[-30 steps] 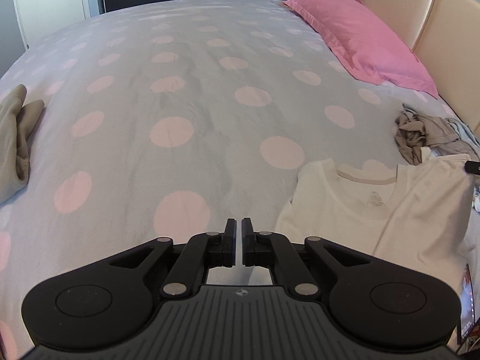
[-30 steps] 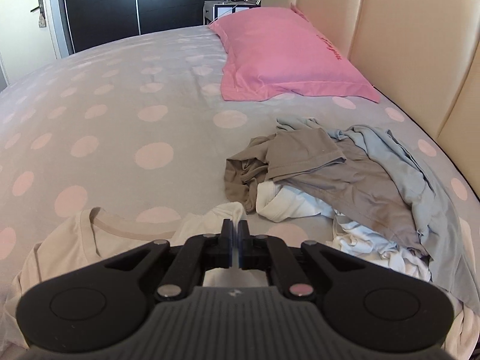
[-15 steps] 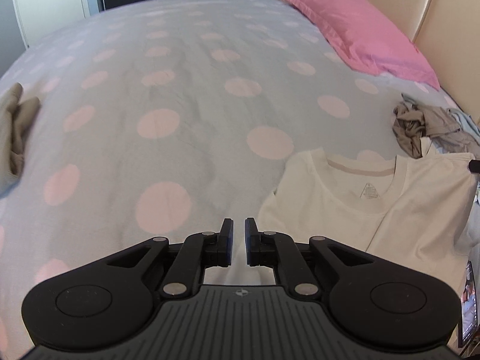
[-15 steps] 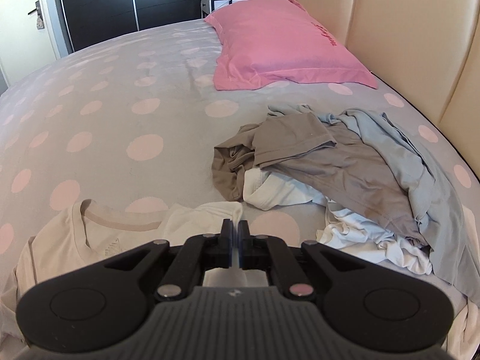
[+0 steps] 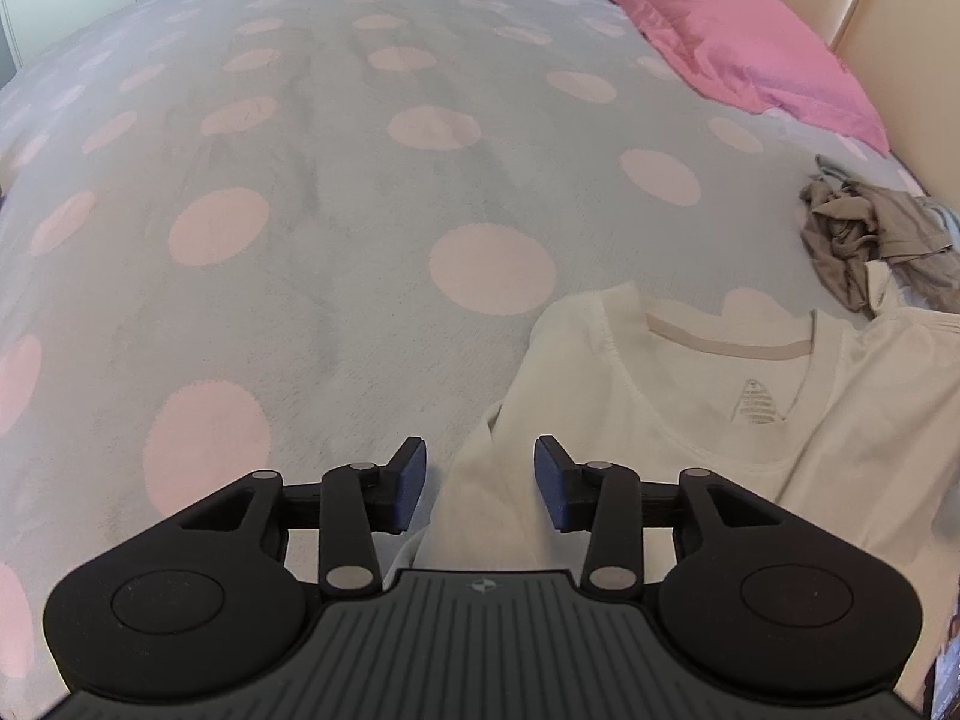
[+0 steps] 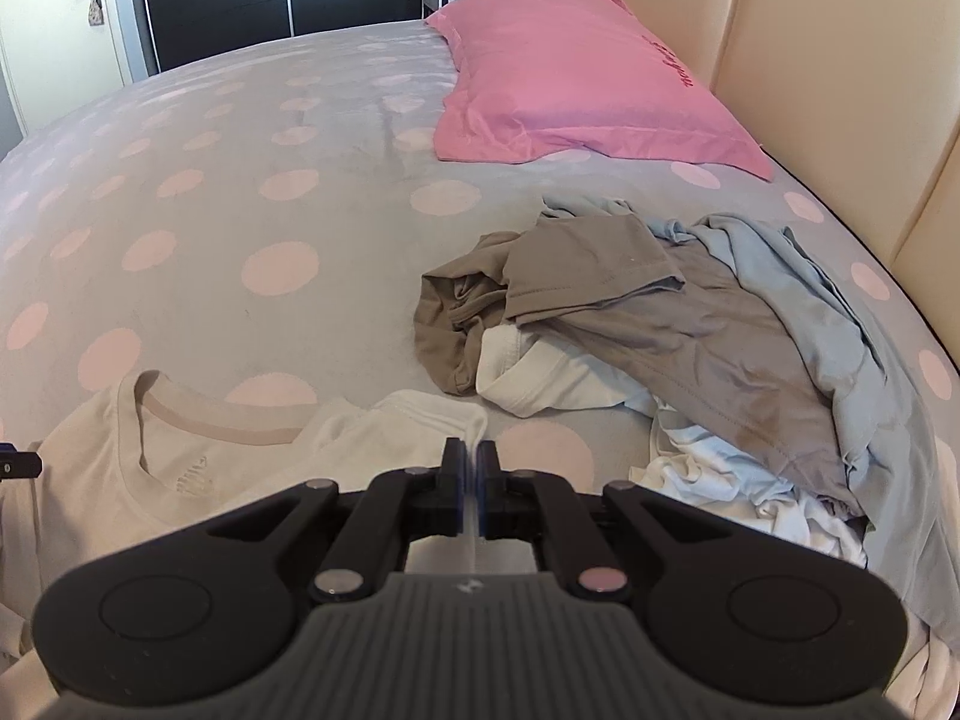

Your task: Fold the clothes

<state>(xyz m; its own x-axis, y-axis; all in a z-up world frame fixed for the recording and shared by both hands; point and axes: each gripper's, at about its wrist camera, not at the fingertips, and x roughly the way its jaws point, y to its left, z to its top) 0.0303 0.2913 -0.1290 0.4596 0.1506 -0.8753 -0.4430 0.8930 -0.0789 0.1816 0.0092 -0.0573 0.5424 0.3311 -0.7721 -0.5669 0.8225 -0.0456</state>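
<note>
Lying between spread left fingers (image 5: 411,474), cream T-shirt (image 5: 690,414)

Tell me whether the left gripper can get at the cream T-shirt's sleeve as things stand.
Probably yes: the left gripper is open, with the cream T-shirt sleeve lying right between its fingers and nothing covering it.

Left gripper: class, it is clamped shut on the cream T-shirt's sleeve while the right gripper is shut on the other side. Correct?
Not quite. In the left wrist view the left gripper is open, its fingers apart either side of the cream T-shirt. The right gripper is shut on it.
</note>
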